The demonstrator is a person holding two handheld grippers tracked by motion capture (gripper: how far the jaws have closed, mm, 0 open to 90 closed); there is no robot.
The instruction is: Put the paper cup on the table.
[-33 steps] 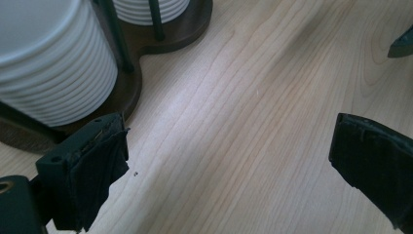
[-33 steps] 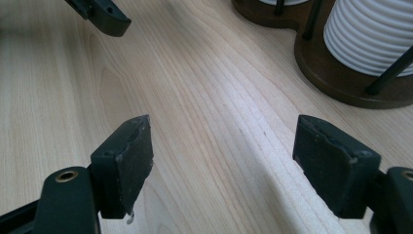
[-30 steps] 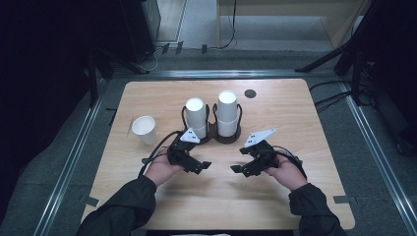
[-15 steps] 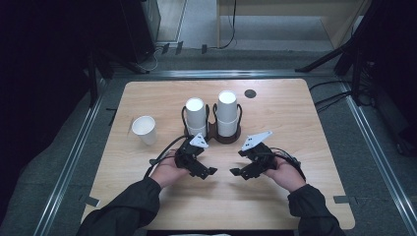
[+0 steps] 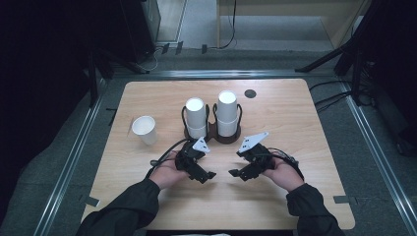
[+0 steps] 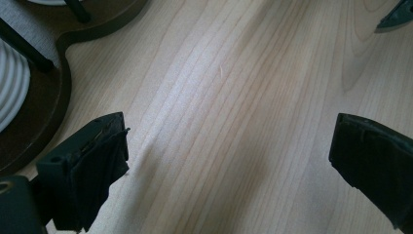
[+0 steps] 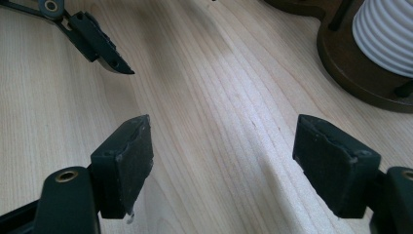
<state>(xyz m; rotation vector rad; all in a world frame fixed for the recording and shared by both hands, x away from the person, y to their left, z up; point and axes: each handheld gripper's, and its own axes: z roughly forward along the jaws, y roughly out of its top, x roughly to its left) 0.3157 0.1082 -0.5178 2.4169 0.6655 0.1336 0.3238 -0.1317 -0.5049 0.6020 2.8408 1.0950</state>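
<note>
Two white ribbed cups point(image 5: 195, 118) point(image 5: 227, 113) stand upright in a dark wooden two-ring holder point(image 5: 212, 134) at the table's middle. A third white cup point(image 5: 144, 130) stands loose to the holder's left. Both grippers rest low over bare wood in front of the holder, tips facing each other. My left gripper point(image 5: 204, 175) point(image 6: 229, 161) is open with nothing between its pads; the holder's base point(image 6: 53, 112) lies at its left. My right gripper point(image 5: 237, 173) point(image 7: 224, 161) is open and holds nothing, with the holder's base point(image 7: 350, 63) and a cup point(image 7: 384, 29) at its upper right.
The wooden table point(image 5: 305, 123) has a small black disc point(image 5: 250, 93) near its far edge, right of the holder. Metal rails run along both sides of the table. Bare wood lies between the two grippers and toward the near edge.
My left gripper has drawn back from the holder toward the person and slightly right. The right gripper has barely shifted. Both stay open.
</note>
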